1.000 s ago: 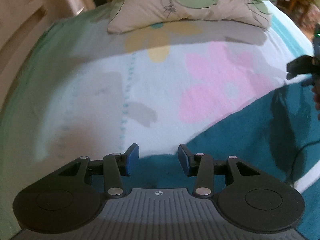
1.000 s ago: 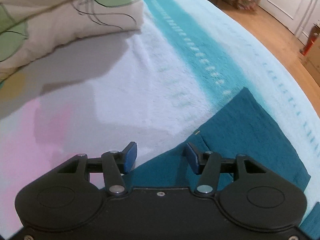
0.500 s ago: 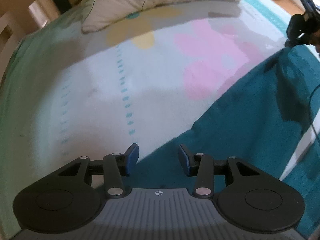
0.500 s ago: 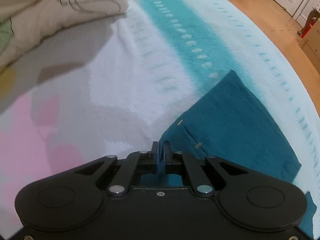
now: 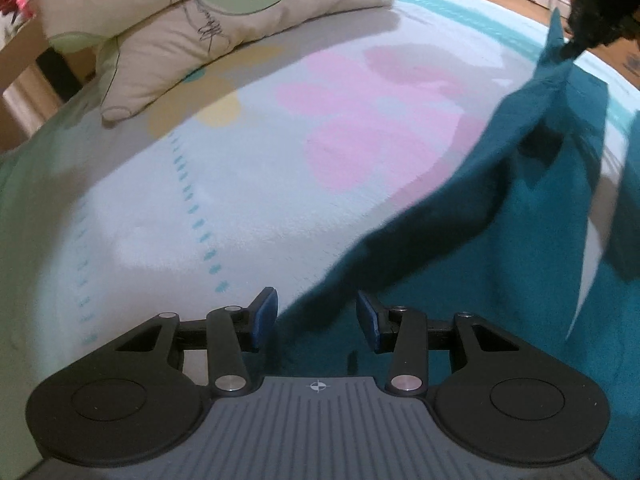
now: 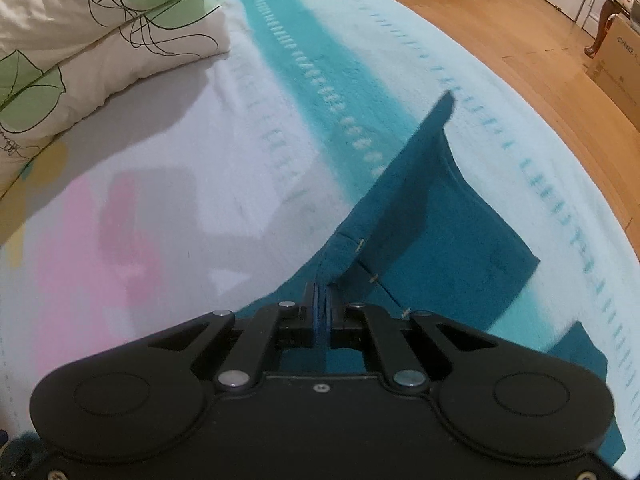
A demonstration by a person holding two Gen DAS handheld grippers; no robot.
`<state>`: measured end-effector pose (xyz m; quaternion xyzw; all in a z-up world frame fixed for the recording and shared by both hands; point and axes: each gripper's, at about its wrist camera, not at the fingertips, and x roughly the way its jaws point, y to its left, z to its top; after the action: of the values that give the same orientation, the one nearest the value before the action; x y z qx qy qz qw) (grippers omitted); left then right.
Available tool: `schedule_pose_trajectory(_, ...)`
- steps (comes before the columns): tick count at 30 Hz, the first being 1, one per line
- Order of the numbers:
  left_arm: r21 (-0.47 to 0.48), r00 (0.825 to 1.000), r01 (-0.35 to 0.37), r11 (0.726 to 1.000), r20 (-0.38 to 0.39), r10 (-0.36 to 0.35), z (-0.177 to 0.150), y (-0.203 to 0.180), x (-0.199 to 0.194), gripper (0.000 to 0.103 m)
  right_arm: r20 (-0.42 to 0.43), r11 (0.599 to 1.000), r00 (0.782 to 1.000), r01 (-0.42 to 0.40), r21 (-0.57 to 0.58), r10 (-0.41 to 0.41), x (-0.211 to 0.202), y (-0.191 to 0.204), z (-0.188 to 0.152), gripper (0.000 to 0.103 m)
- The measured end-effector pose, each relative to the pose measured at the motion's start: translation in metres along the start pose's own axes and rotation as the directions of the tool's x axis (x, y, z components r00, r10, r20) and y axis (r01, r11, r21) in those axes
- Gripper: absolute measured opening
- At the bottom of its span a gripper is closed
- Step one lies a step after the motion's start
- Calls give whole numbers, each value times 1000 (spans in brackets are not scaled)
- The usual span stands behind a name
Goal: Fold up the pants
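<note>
The teal pants (image 5: 500, 240) lie on the bed at the right of the left wrist view. My left gripper (image 5: 316, 316) is open, its blue pads either side of the pants' near edge, which rises between them. My right gripper (image 6: 322, 304) is shut on the pants (image 6: 432, 216) at their edge and lifts it off the bed. It also shows in the left wrist view (image 5: 576, 46) at the top right, holding a raised peak of the cloth.
The bed blanket (image 5: 240, 184) is pale blue with pink and yellow flowers and a teal stripe (image 6: 304, 52). A leaf-print pillow (image 5: 208, 20) lies at the far end. A wood floor (image 6: 540, 60) and a cardboard box (image 6: 620, 64) are off the bed's right side.
My right gripper shut on the pants' edge and lifted it up. The cloth rose and stretched toward my left gripper, which stayed open and moved in over the pants' near edge.
</note>
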<state>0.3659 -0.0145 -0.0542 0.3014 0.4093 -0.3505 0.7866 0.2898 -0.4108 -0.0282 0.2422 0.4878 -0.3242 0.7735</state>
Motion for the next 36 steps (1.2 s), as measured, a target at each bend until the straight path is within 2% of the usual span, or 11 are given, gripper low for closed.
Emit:
schedule_pose_trajectory(6,23,998,-59,998,-1,59,-5,1,9,43,14,1000,1000,5,16,-5,-3,0,-1,7)
schedule_pose_trajectory(9,29,999,-38,999,-15,39,-1,1,19,43,13,1000,1000,5,21,-5,-4,-4,-1,7)
schedule_pose_trajectory(13,126,997,-9,992,-72,18,0,-14,36,43,6,999,1000,-4,35,4,-5,-9,-2,7)
schedule_pose_trajectory(15,152,997,6,988,-77,6,-1,-23,38,34,3,999,1000,-7,33,7,-4,-11,-3,7)
schedule_pose_trajectory(16,147,998,10,989,-65,-1,-2,-25,37,17,3,1000,1000,-9,30,9,-4,-12,-4,7)
schedule_pose_trajectory(17,124,998,28,992,-62,-20,-2,-26,35,8,3,999,1000,-12,30,12,-4,-12,-5,7)
schedule_pose_trajectory(18,94,998,27,995,-58,-22,-2,-27,32,7,3,999,1000,-17,32,17,-4,-14,-6,7)
schedule_pose_trajectory(22,86,999,-46,995,15,44,-6,-37,2,4,15,998,999,-39,45,38,-10,-21,-10,7)
schedule_pose_trajectory(25,95,996,-67,993,66,61,-6,-45,-38,3,32,996,997,-66,54,64,-27,-29,-15,7)
schedule_pose_trajectory(31,99,990,-63,993,133,49,-18,-69,-109,3,77,996,994,-77,48,73,-72,-46,-40,7)
schedule_pose_trajectory(36,85,992,-15,996,127,4,-41,-92,-141,3,85,994,994,-79,74,73,-103,-67,-71,7)
